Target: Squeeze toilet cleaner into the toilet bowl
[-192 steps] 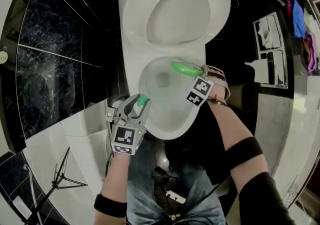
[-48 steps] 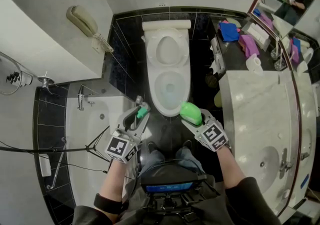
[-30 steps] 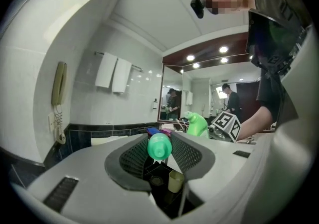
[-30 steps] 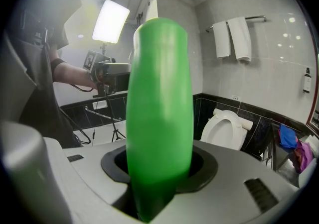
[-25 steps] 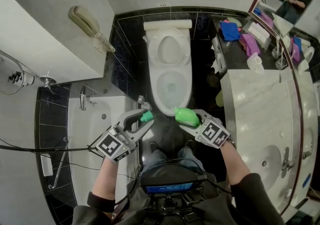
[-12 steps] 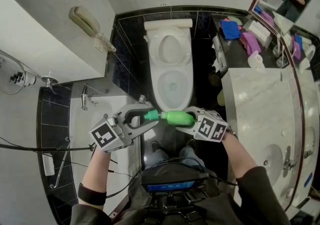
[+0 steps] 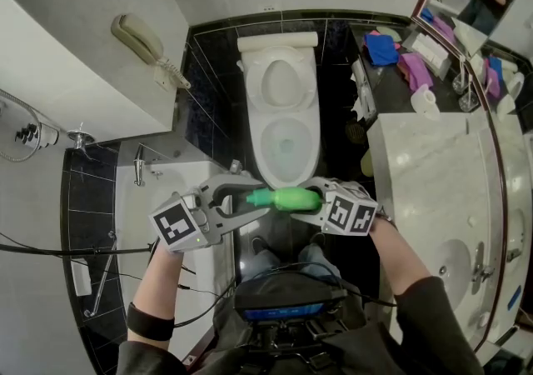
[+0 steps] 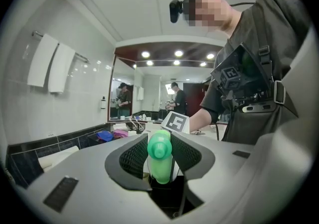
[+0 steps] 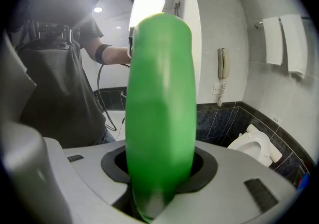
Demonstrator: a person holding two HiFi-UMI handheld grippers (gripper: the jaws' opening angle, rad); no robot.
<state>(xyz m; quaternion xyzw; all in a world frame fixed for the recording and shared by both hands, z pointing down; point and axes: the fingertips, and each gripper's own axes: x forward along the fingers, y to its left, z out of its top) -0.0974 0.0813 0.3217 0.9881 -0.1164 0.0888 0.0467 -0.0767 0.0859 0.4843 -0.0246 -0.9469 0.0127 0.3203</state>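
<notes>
The left grey two-jaw gripper (image 7: 250,200) is clamped on a small green plastic cap (image 8: 159,149), held level in front of the person. The cap meets the neck of the green plastic toilet-cleaner bottle (image 7: 290,198), though whether it is seated there is hard to tell. The right grey gripper (image 7: 306,201) grips the bottle's body. Both hover just short of the open white ceramic toilet bowl (image 7: 260,148).
</notes>
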